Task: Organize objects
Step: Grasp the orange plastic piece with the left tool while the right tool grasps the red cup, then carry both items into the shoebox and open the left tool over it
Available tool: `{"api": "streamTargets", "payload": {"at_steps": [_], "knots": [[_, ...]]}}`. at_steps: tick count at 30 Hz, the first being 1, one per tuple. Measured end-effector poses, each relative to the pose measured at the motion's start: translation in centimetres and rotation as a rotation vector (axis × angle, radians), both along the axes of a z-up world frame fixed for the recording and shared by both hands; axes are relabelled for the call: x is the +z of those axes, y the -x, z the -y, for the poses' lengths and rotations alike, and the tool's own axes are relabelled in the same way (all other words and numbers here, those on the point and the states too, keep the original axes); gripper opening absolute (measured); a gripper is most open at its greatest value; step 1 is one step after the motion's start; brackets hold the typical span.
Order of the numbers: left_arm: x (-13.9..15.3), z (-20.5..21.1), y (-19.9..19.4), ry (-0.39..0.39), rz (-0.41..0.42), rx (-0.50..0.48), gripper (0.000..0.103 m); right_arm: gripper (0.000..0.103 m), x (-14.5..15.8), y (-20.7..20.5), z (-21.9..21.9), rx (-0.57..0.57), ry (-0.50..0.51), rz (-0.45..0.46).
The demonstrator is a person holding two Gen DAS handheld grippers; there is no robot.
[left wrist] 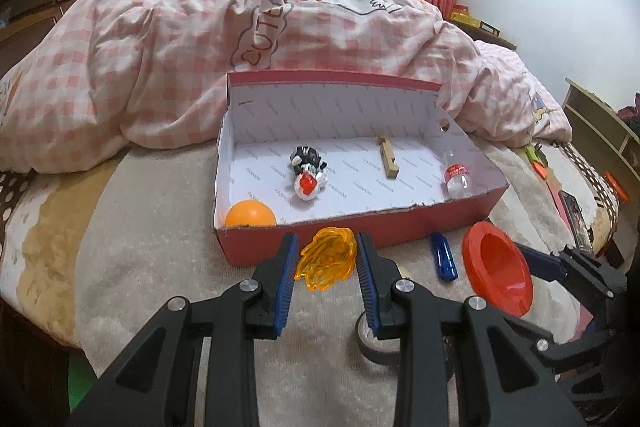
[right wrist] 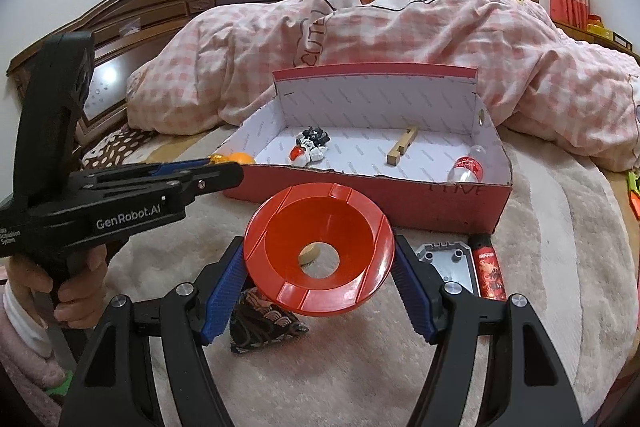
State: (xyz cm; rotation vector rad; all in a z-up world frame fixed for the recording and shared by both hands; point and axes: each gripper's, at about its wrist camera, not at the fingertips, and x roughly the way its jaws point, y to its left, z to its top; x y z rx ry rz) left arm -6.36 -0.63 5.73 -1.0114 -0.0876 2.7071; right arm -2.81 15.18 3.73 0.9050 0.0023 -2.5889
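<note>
Both grippers clamped — left gripper [left wrist: 328, 259] on amber flame piece [left wrist: 326, 262], right gripper [right wrist: 318, 261] on wide red funnel [right wrist: 318, 259] — which could snag the shoebox [right wrist: 372, 193] wall at twelve o'clock.

Glossy red plastic funnel [right wrist: 320, 251] between the right hand-held gripper's [right wrist: 319, 269] ribbed pads; beyond, a matt cardboard box [right wrist: 380, 195]; beneath, fuzzy blanket [right wrist: 540, 247].

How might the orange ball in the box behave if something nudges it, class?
The ball is round and smooth, so it would probably roll at a light push. It sits in the box's near corner, so the walls there should stop it. It looks like hollow plastic, probably light, and its smooth curve could slip from a gripper.
</note>
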Motion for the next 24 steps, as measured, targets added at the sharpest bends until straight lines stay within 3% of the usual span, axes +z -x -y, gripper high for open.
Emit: {"api": "streamTargets", "payload": {"at_steps": [13, 24], "knots": [[2.1, -1.3, 3.3, 0.025, -0.068, -0.001, 0.029, 0.072, 2.3, 2.2, -0.6, -0.045, -0.03, -0.07], [2.3, -1.9, 7.1, 0.027, -0.071, 0.023, 0.029, 0.072, 3.2, 5.3, -1.1, -0.077, -0.034, -0.076]]}}
